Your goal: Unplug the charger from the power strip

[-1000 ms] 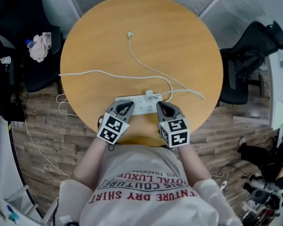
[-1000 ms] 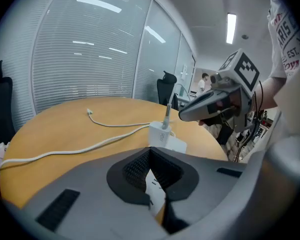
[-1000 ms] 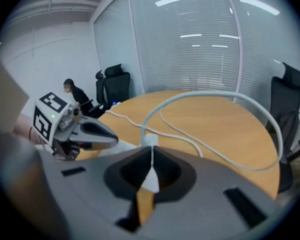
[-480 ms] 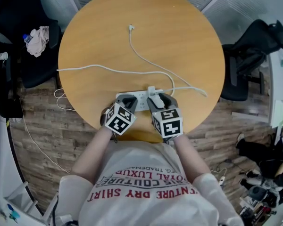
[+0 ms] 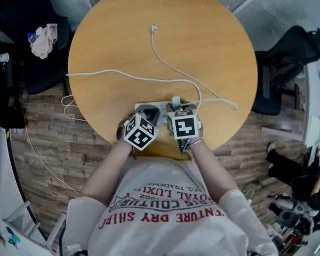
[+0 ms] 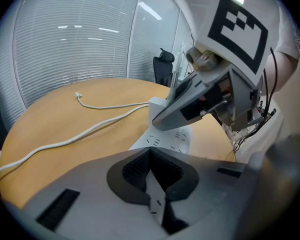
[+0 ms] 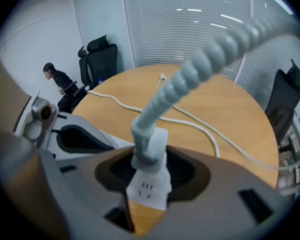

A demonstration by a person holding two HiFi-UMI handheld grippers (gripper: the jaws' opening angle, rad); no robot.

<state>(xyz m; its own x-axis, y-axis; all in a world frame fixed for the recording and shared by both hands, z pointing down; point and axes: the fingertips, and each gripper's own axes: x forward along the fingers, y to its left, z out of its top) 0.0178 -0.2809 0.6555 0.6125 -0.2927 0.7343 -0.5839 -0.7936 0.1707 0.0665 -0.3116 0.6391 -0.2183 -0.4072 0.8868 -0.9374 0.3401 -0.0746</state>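
Right tool (image 5: pixel 178 108) has dropped over the charger (image 7: pixel 149 149), jaws just spread to straddle it, no pinch yet. Left tool (image 5: pixel 146 111), pressed together, sits over the power strip (image 6: pixel 170 139), prob. to brace it vs. the pull.

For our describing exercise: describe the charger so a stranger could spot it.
On the round wooden table, find the white power strip at the edge nearest the person. The charger is the small white block standing up from it; unlike the flat strip, it has a ribbed cable rising from its top.
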